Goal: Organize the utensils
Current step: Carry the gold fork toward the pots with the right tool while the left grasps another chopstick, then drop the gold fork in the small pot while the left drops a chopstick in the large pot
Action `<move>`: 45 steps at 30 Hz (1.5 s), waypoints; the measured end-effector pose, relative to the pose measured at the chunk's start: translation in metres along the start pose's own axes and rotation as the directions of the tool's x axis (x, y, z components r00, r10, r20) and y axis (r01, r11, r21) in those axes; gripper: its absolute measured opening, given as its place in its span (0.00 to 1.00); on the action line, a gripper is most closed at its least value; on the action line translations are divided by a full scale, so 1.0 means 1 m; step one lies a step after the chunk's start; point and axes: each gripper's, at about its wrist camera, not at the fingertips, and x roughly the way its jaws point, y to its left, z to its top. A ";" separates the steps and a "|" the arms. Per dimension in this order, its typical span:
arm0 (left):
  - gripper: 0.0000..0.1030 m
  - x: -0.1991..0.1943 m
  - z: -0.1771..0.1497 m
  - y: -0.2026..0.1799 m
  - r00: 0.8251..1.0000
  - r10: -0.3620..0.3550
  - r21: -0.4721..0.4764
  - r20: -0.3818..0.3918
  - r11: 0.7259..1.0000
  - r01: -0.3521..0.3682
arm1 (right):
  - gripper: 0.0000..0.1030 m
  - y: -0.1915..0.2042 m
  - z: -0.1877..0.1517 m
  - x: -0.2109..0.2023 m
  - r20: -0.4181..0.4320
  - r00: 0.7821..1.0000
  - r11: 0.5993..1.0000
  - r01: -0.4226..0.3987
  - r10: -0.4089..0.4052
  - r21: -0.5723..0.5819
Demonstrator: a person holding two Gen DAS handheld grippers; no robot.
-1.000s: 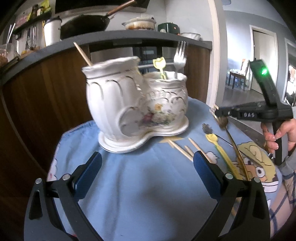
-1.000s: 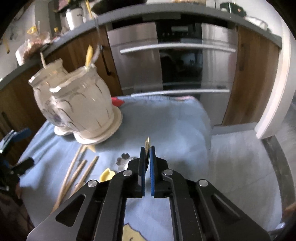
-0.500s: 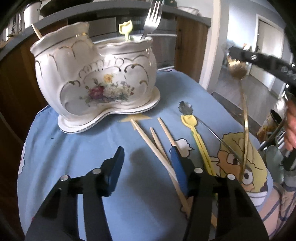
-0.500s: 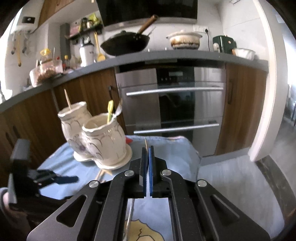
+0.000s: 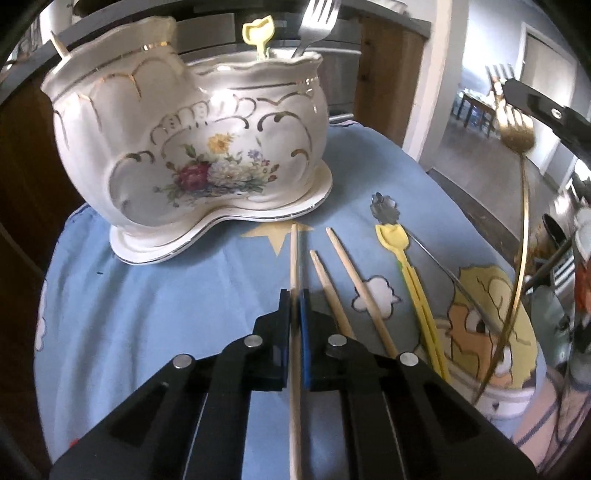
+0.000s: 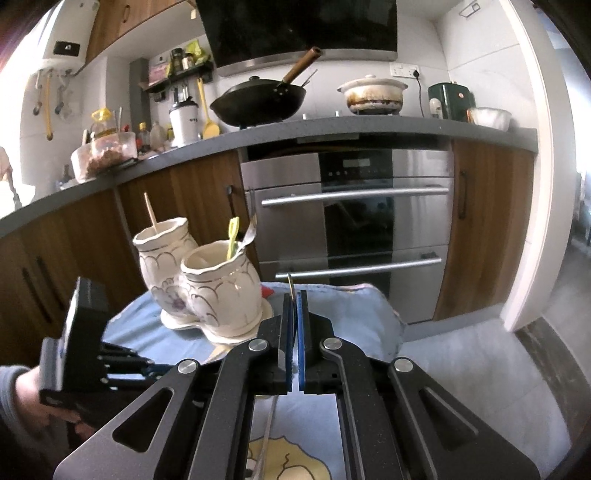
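Note:
A white floral two-pot ceramic holder (image 5: pixel 192 147) stands on the blue cloth; it also shows in the right wrist view (image 6: pixel 218 291). It holds a chopstick (image 6: pixel 150 214), a yellow pick (image 5: pixel 258 37) and a silver fork (image 5: pixel 314 26). My left gripper (image 5: pixel 294 295) is shut on a wooden chopstick (image 5: pixel 294 258) lying on the cloth. Two more chopsticks (image 5: pixel 351 280), a yellow pick (image 5: pixel 410 280) and a dark spoon (image 5: pixel 384 206) lie to its right. My right gripper (image 6: pixel 294 295) is shut on a gold fork (image 5: pixel 517 136), held above the table's right side.
The table wears a blue cartoon cloth (image 5: pixel 147 314). Behind it are wooden cabinets, a steel oven (image 6: pixel 354 221) and a counter with a wok (image 6: pixel 258 99) and pot. The floor (image 6: pixel 480 369) lies off the table's right edge.
My left gripper has dropped toward the cloth and shut on a chopstick; it was open before. My right gripper has lifted the gold fork higher off the table.

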 end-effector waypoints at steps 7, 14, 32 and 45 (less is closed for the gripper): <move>0.22 -0.023 -0.016 0.013 1.000 -0.024 0.058 -0.019 0.998 0.025 | 0.03 0.013 0.004 -0.012 0.054 0.999 0.999 -0.002 0.004 -0.032; 0.42 -0.029 -0.046 0.012 1.000 -0.005 0.104 -0.029 0.995 0.008 | 0.03 0.024 0.008 -0.024 0.101 0.995 0.998 0.005 0.001 -0.060; 0.04 -0.086 -0.050 0.041 0.964 -0.099 0.118 0.247 0.990 0.071 | 0.03 0.053 0.023 -0.041 0.248 0.963 0.993 0.112 -0.101 -0.032; 0.04 -0.148 0.005 0.086 0.833 -0.110 0.085 0.542 0.994 0.075 | 0.03 0.083 0.066 -0.005 0.285 0.953 0.993 0.114 -0.107 -0.009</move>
